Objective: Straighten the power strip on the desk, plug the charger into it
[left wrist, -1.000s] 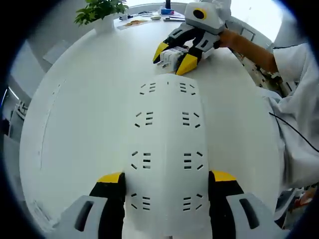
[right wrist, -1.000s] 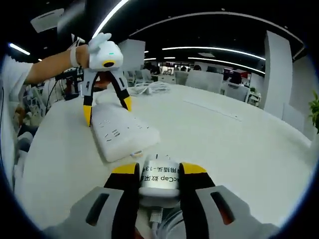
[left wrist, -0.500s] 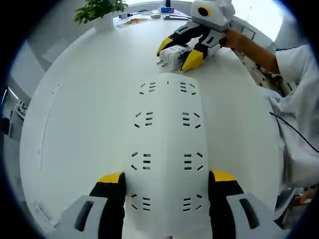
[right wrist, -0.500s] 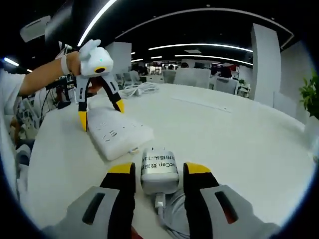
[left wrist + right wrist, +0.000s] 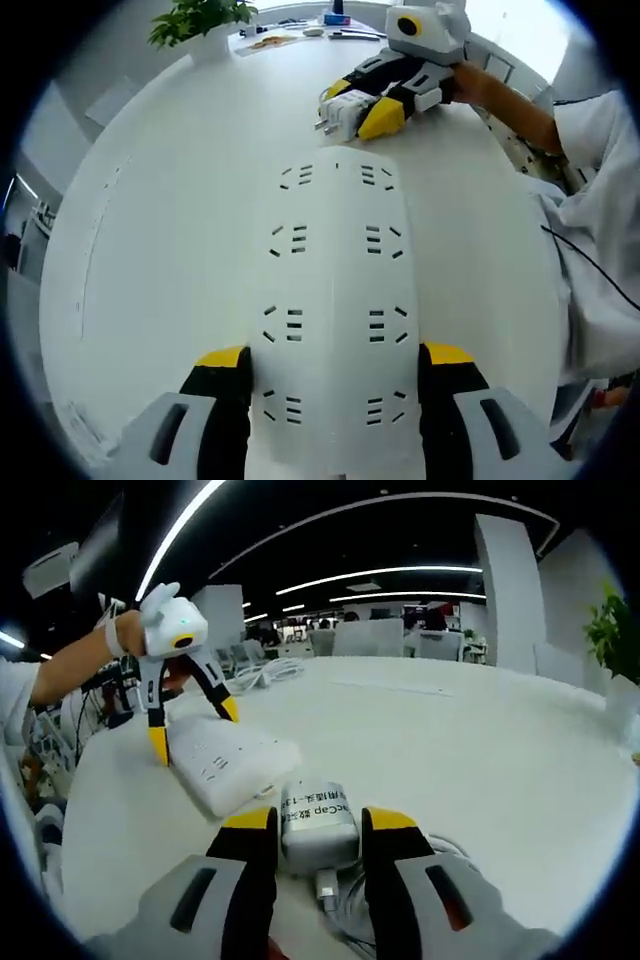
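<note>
A white power strip (image 5: 335, 290) lies flat on the white desk (image 5: 170, 220), running away from me with its sockets facing up. My left gripper (image 5: 335, 360) holds its near end, one yellow-tipped jaw pressed on each long side. In the right gripper view the left gripper (image 5: 192, 728) stands over the strip's (image 5: 225, 765) far end. My right gripper (image 5: 320, 820) is shut on a white charger (image 5: 318, 818), whose cable (image 5: 345, 920) trails back beneath it. The left gripper view shows the right gripper (image 5: 352, 106) just beyond the strip's far end, with the charger (image 5: 338, 108) in it, prongs pointing left.
A potted plant (image 5: 200, 22) and small items (image 5: 300, 32) sit at the desk's far edge. A person's sleeve (image 5: 600, 200) is along the right side. A bundle of white cables (image 5: 285, 665) lies farther along the desk. Another plant (image 5: 615, 630) stands at the right.
The right gripper's jaws have closed in on the charger and it has turned a little near the strip's end. The left gripper and the strip have stayed still.
</note>
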Action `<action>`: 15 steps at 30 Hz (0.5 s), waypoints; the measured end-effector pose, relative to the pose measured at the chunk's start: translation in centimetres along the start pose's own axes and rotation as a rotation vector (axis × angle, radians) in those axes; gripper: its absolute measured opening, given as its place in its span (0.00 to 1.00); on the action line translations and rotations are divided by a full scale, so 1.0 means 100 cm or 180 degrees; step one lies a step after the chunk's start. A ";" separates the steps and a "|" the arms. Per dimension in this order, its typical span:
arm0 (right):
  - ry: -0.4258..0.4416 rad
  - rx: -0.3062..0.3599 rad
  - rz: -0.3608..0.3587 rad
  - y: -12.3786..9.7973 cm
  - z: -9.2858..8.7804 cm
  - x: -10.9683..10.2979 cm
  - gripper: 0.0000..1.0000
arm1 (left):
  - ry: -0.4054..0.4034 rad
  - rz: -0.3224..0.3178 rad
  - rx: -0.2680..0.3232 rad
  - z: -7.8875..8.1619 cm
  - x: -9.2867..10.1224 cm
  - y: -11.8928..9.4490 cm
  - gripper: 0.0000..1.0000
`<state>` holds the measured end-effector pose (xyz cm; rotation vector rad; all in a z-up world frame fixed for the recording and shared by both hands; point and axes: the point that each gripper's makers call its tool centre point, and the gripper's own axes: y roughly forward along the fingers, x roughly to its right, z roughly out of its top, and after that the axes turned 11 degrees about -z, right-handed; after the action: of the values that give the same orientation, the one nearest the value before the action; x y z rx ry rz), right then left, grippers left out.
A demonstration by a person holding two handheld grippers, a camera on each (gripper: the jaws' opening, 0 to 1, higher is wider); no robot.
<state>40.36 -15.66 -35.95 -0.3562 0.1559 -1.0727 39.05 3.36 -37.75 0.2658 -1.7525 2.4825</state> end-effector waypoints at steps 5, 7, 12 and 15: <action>-0.0043 -0.0002 -0.0076 0.003 0.000 0.001 0.30 | -0.0006 0.0003 -0.0037 0.000 0.000 0.000 0.68; -0.0087 0.0017 -0.0103 0.003 -0.001 0.000 0.30 | -0.0012 0.0005 -0.0049 0.000 0.000 0.000 0.68; -0.0252 0.0046 -0.0133 0.000 -0.001 0.000 0.29 | -0.0014 0.0004 -0.0055 -0.001 0.000 0.000 0.68; -0.0313 0.0088 -0.0075 -0.001 -0.001 -0.003 0.29 | -0.0015 0.0004 -0.0053 -0.001 0.000 -0.001 0.68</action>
<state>40.12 -15.47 -36.01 -0.3860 0.0493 -1.0774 39.05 3.44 -37.72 0.2697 -1.7749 2.4690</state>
